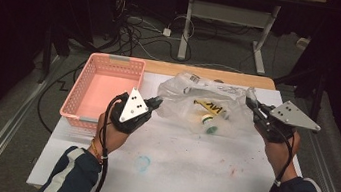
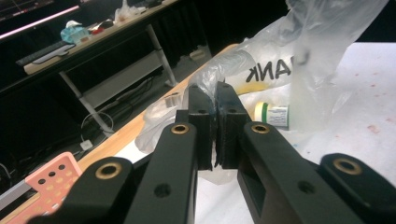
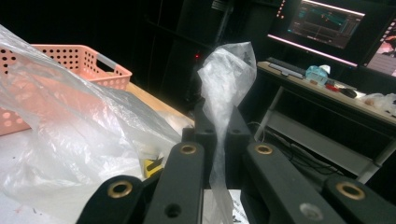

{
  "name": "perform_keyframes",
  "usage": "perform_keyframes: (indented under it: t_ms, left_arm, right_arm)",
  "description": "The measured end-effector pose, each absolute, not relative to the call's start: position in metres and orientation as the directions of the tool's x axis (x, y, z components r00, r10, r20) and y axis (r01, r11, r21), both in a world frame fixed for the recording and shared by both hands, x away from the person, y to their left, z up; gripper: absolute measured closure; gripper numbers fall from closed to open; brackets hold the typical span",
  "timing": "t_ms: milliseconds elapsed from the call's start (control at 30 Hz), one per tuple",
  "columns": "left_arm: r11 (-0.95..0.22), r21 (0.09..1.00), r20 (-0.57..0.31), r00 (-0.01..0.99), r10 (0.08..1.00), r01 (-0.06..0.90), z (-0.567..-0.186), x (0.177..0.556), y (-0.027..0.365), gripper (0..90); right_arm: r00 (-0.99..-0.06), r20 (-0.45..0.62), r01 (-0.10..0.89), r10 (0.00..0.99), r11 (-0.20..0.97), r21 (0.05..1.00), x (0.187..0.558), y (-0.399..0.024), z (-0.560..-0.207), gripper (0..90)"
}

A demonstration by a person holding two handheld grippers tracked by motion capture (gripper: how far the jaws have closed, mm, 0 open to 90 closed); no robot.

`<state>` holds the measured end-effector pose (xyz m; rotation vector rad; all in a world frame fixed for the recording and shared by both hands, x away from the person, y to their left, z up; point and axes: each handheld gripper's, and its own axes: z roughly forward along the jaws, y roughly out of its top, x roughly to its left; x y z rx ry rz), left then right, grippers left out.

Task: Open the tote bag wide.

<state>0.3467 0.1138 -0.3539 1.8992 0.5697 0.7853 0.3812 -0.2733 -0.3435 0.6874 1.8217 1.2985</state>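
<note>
high view: both grippers, left gripper (image 1: 156, 103) and right gripper (image 1: 250, 101), pinch the clear crinkled plastic bag (image 1: 197, 105) near the counter's (image 1: 174, 162) far edge, fingers closed on its ends.

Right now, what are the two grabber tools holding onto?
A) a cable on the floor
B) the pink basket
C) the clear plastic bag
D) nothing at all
C: the left gripper and the right gripper each have their fingers pinched shut on an edge of the clear plastic bag, while the pink basket sits untouched beside it.
</note>
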Motion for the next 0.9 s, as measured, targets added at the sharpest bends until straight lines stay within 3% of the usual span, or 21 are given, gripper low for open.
perform_keyframes:
  t_ms: [333,900]
  left_arm:
    - [-0.401,0.914,0.26,0.662,0.703,0.067,-0.34,0.348,0.122,84.6]
    - [-0.378,0.924,0.247,0.674,0.696,0.051,-0.329,0.381,0.097,84.6]
  right_arm:
    - [-0.535,-0.298,-0.024,0.791,0.339,0.941,0.388,-0.27,-0.332,89.6]
    - [-0.508,-0.281,0.005,0.814,0.329,0.944,0.418,-0.269,-0.313,89.7]
